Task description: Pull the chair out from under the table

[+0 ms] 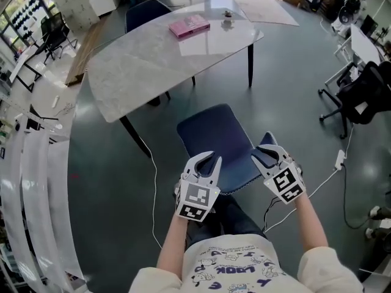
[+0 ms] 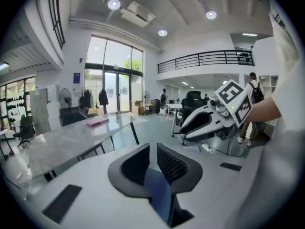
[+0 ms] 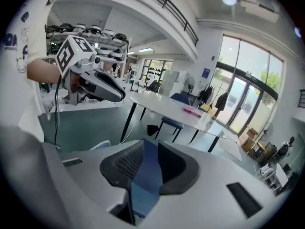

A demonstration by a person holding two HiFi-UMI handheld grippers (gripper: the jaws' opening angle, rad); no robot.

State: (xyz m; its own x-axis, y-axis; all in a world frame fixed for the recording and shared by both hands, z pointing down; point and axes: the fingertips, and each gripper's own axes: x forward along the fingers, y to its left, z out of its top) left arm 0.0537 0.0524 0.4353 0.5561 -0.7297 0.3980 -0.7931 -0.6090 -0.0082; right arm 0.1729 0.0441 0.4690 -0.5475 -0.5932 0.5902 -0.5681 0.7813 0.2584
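Observation:
The chair (image 1: 214, 140) has a dark blue seat and stands on the grey floor just in front of the white marble table (image 1: 140, 72), its seat out from under the top. Its blue back edge (image 1: 238, 185) runs between my two grippers. In the head view my left gripper (image 1: 211, 159) is at the back's left end and my right gripper (image 1: 264, 154) at its right end. In the left gripper view the jaws (image 2: 152, 151) pinch blue fabric (image 2: 159, 194). The right gripper view shows its jaws (image 3: 150, 147) closed on a blue strip (image 3: 145, 175) too.
A pink book (image 1: 189, 25) and a small object (image 1: 227, 21) lie on the table. A second blue chair (image 1: 146, 10) stands at its far side. A black office chair (image 1: 366, 93) is at the right. Cables (image 1: 153, 188) and a power strip (image 1: 340, 159) lie on the floor.

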